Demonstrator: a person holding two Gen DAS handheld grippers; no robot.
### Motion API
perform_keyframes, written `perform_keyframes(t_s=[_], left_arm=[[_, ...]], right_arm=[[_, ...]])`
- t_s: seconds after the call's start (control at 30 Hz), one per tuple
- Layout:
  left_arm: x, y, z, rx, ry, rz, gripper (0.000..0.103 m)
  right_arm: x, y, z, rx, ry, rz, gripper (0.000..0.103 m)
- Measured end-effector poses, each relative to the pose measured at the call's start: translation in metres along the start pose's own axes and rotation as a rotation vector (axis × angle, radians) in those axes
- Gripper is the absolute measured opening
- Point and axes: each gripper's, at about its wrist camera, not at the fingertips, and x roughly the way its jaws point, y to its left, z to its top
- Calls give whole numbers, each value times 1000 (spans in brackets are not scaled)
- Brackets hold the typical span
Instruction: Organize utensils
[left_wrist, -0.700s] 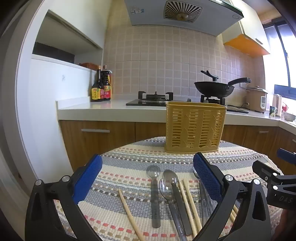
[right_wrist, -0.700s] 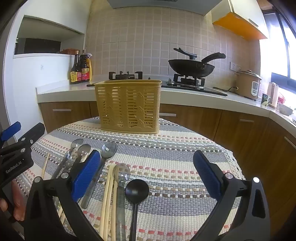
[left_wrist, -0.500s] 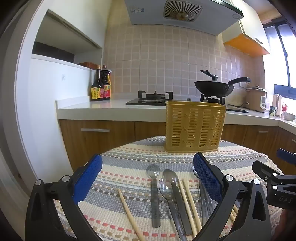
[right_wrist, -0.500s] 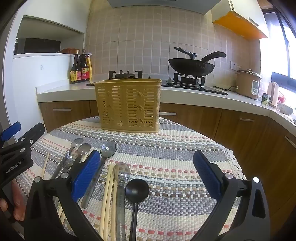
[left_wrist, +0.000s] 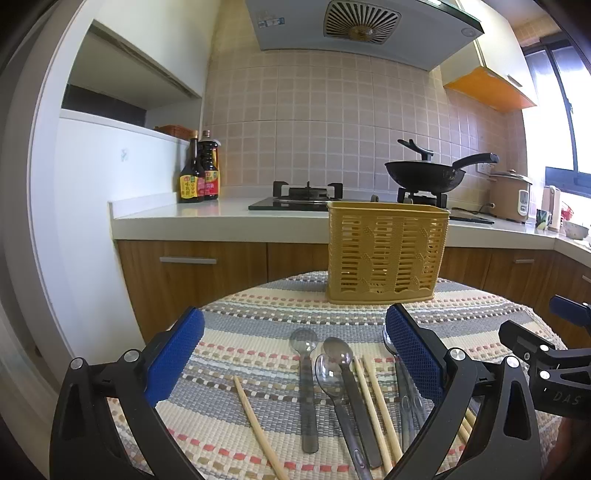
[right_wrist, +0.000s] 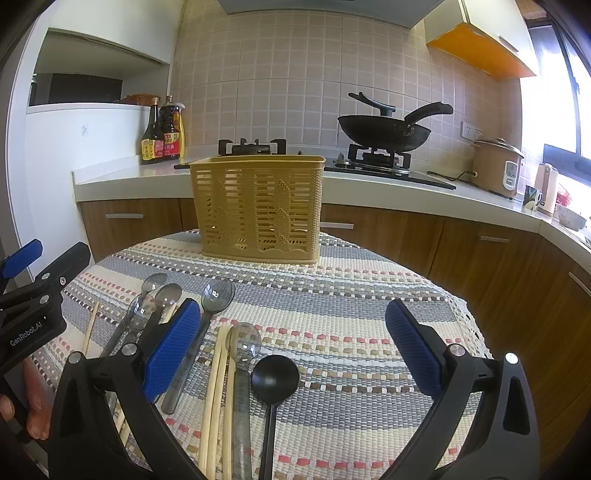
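From the left wrist camera, the left gripper (left_wrist: 293, 349) hovers over a round table covered by a striped woven cloth (left_wrist: 258, 317), its blue-padded jaws spread wide with nothing between the pads. Below and between them lie the utensils: a single chopstick (left_wrist: 258, 421) to the left, a grey spoon (left_wrist: 306, 384), two clear-bowled spoons (left_wrist: 340, 373) overlapping, then a pair of chopsticks (left_wrist: 376, 402) and more cutlery partly hidden behind the right finger. A yellow slotted basket (left_wrist: 386, 254) stands upright at the far edge of the table, well apart from the utensils and, as far as can be seen through its slots, with nothing in it. Part of the right gripper shows at the right edge. From the right wrist camera, the right gripper (right_wrist: 293, 349) also stands fully open, gripping nothing, over the near part of the cloth. Between its fingers lie a black ladle-like spoon (right_wrist: 275, 380), a clear spoon (right_wrist: 242, 354) and chopsticks beside it (all roughly parallel, handles toward the camera). Further left, several spoons fan out behind the left finger. The basket sits beyond them, in front of the counter with a black wok (right_wrist: 384, 131) on the stove.
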Motion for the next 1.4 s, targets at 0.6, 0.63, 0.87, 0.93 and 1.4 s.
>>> perform_keyframes(t_s=[0.6, 0.63, 0.87, 0.93, 1.4], left_arm=[[2, -1, -3, 0, 6, -1, 95], [3, 0, -3, -1, 7, -2, 95], [3, 0, -3, -2, 8, -1, 95], [3, 0, -3, -2, 8, -1, 95], [16, 14, -4, -89, 87, -102, 93]], right_arm=[[-1, 3, -2, 3, 9, 7, 96], [-1, 2, -2, 3, 9, 7, 96], [0, 2, -2, 3, 14, 10, 96], [0, 3, -2, 5, 14, 9, 96], [9, -12, 2, 70, 86, -23, 96]])
